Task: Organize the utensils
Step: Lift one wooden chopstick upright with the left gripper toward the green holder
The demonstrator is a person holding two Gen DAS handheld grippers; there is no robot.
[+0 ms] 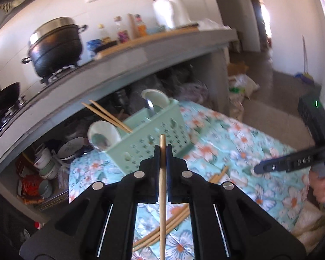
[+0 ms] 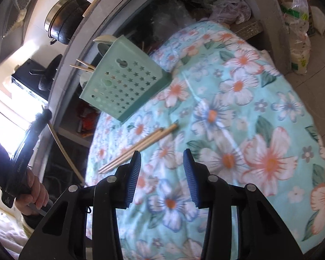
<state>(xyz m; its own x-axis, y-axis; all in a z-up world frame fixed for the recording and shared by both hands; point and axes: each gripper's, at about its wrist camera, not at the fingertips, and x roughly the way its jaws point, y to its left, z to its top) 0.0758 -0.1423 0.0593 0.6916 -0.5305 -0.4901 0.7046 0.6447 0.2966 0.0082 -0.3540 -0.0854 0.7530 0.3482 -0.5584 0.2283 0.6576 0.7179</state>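
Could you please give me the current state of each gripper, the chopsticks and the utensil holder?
left gripper: shut on a single chopstick, lifted off the cloth.
right gripper: open, nothing between its pads.
loose chopsticks: lying on the floral cloth.
utensil holder: on the cloth, already holding two chopsticks and spoons.

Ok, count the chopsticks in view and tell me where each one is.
6. One chopstick is clamped in the left gripper, two stand in the green holder, and three seem to lie bunched on the floral cloth; overlap may hide more.
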